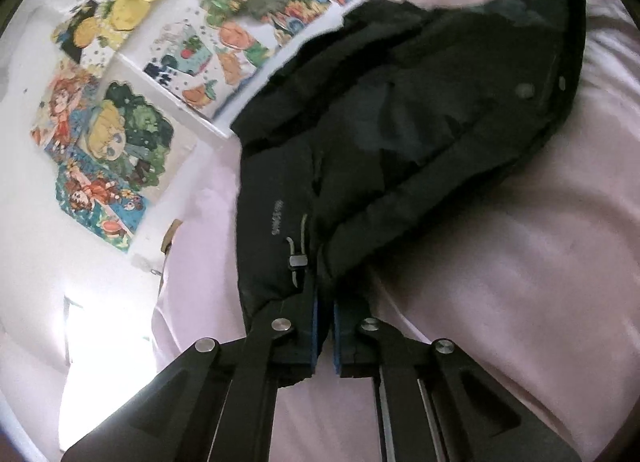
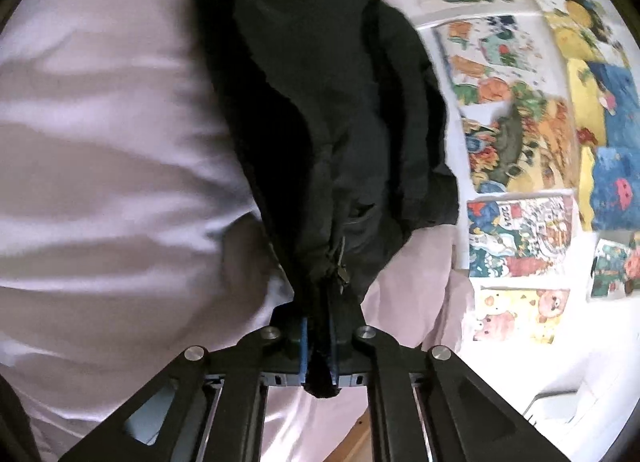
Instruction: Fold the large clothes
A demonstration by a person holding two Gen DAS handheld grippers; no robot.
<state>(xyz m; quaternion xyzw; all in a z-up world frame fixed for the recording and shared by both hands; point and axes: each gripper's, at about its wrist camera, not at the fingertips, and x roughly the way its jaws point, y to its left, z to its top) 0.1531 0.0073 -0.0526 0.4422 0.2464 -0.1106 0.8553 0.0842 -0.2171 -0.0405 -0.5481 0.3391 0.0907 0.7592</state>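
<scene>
While both tongs [image 1: 325, 326] [image 2: 319, 336] pinch its edge, the black jacket [image 1: 400, 142] [image 2: 320, 122] stretches ahead.

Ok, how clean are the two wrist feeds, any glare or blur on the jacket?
Left wrist view: blown-out glare at lower left; black jacket dim, slightly soft. Right wrist view: jacket motion-smeared, folds lost in shadow; pink sheet streaked. Both show fisheye bending at the edges.

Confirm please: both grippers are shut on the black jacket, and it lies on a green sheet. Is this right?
Not quite. The sheet is pale pink, not green, as the left wrist view shows. The rest holds: the left gripper and the right gripper each have their jaws shut on the black jacket.
</scene>
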